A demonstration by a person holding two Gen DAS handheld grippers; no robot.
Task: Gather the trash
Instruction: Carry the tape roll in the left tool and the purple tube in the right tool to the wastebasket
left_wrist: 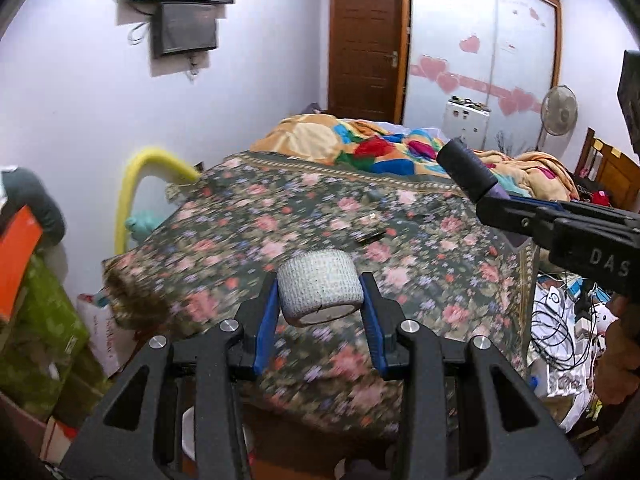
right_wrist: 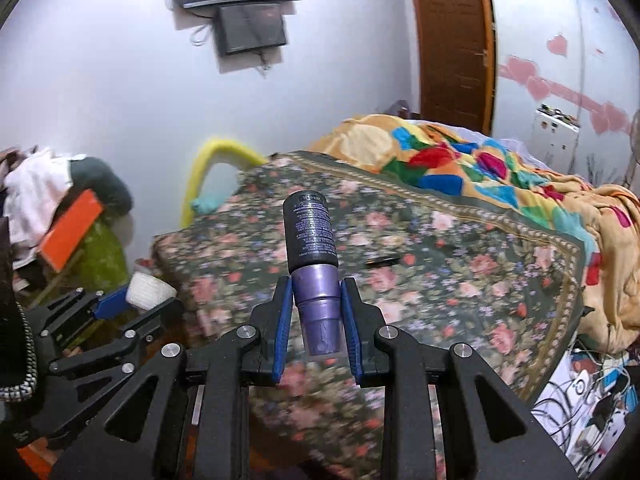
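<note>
Left wrist view showed the left hand-held gripper (left_wrist: 320, 300) clamping a white tape roll (left_wrist: 320, 286), the right hand-held gripper (right_wrist: 316, 308) clutching a purple-capped bottle (right_wrist: 312, 256) above the bed (left_wrist: 280, 216); both probably needed carrying to a bin.

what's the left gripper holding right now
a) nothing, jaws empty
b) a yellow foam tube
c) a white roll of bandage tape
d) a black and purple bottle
c: in the left wrist view the left gripper has its jaws closed on the sides of a white roll of bandage tape, while the black and purple bottle sits in the right gripper.
</note>
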